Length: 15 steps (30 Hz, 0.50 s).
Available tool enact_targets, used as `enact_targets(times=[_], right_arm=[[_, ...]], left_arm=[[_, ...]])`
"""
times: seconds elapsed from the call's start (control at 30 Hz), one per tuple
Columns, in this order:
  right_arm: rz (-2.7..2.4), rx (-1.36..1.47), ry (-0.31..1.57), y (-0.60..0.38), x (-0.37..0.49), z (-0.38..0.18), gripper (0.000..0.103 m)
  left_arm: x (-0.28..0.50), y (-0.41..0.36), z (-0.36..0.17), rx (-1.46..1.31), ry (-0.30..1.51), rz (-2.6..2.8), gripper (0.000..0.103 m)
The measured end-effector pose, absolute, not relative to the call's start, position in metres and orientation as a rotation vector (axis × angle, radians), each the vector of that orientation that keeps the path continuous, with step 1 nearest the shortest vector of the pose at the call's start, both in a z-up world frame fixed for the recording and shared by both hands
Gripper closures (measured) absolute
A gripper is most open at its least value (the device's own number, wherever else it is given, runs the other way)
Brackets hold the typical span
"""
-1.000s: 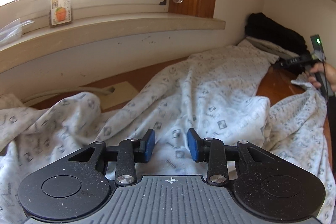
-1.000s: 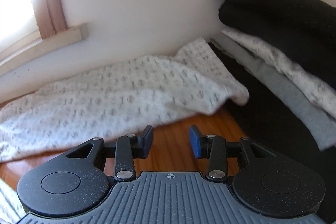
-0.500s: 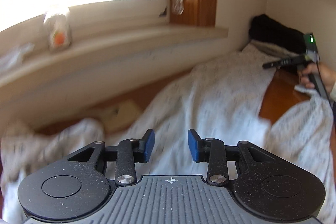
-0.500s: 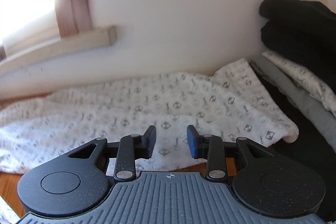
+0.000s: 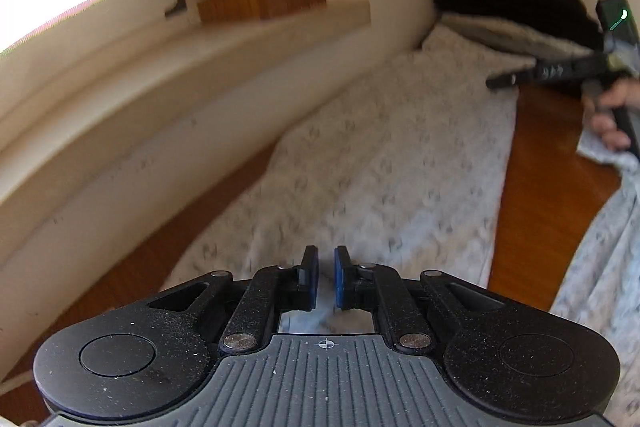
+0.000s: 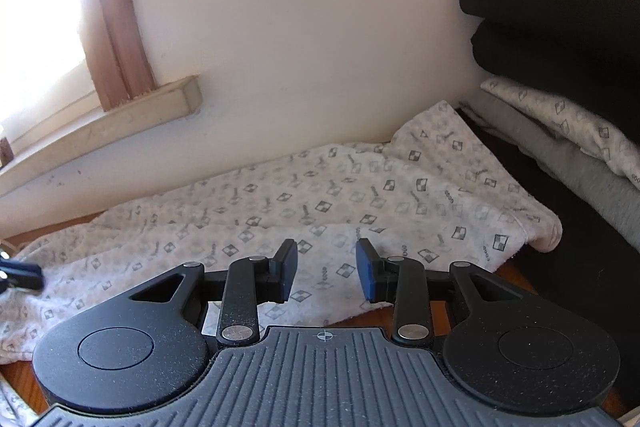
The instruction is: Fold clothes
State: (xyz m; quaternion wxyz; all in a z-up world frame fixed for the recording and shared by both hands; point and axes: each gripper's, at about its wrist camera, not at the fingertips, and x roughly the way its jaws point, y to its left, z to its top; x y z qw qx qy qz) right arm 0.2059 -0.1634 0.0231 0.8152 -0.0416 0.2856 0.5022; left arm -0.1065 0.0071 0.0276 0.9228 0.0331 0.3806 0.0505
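Two handheld grippers work over a white patterned garment spread on a wooden table along the wall under a window sill. The left gripper is closing, its blue pads nearly together with a narrow gap; whether cloth is pinched between them is unclear. The right gripper sits over the garment's near edge with its jaws apart, gripping nothing. A hand holds the right gripper's handle. At the far corner, a stack of folded clothes rests, black on top.
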Motion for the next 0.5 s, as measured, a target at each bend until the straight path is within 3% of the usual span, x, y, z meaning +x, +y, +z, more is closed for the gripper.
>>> enact_targets(times=[0.5], right_arm=[[1.019,0.036,0.63,-0.18,0.23,0.032,0.063]], left_arm=[[-0.179,0.034,0.019,0.049,0.74,0.1,0.094]])
